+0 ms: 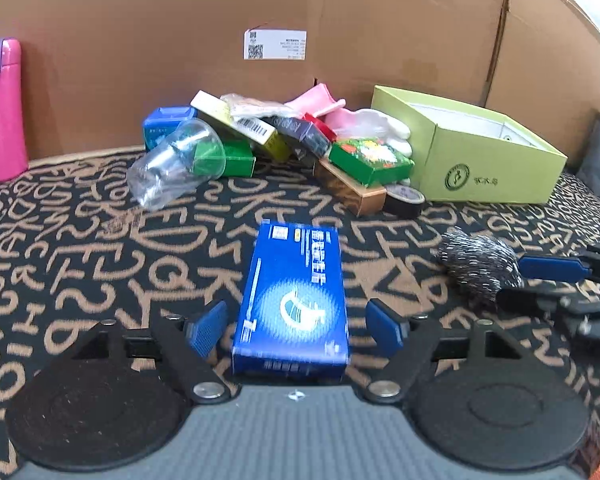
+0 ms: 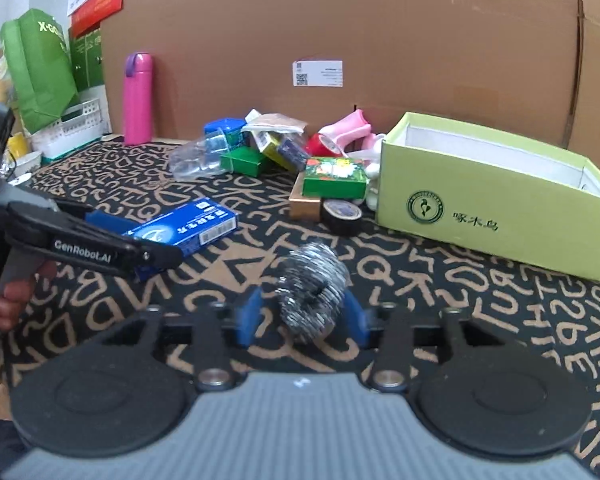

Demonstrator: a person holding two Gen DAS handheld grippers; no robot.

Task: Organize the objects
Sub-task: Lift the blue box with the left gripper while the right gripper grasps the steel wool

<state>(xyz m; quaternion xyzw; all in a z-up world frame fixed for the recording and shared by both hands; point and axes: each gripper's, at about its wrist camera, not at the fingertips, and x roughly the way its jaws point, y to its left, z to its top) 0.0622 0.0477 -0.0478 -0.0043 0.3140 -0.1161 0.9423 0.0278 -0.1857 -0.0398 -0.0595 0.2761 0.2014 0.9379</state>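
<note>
Left wrist view: left gripper (image 1: pixel 296 326) nearest cam, jaws wide, blue pads either side of flat blue cardboard box w/ white print (image 1: pixel 294 296). Visible gap betw each pad and box sides, so not gripped; box lies flat on black cloth w/ tan letter pattern (image 1: pixel 100 248). Box long axis runs straight away from cam, i.e. parallel to fingers, narrow width across the jaws. Near end sits deep betw fingers, far end past the tips. Judgement: closing would pinch the long sides, no re-aim needed. Open light-green cardboard box w/ round logo (image 1: pixel 496 168) lies ahead-right, well apart, past a pile of small cartons, clear plastic cups (image 1: pixel 172 160) and black tape roll (image 1: pixel 404 200). Pink bottle w/ purple strap (image 1: pixel 4 108) far left, against brown cardboard wall. Silver steel-wool scrubber (image 1: pixel 476 264) at right w/ right gripper's blue pad just beside it.

Right wrist view: right gripper (image 2: pixel 304 316) nearest cam, jaws part open, scrubber (image 2: pixel 312 288) sitting betw pads. Right pad close to or touching it, partly hidden behind the wool; left pad shows a slim gap. Cannot tell a firm grip; reads as not clamped. Scrubber roundish, no clear long axis, rests on cloth. Green box (image 2: pixel 500 204) ahead-right, near, much closer to right hand than to left. Left gripper (image 2: pixel 156 256) seen at left over blue box (image 2: pixel 180 228), person's fingers (image 2: pixel 4 300) on its handle. Judgement: likely drop spot = green box; right hand nearer it.
</note>
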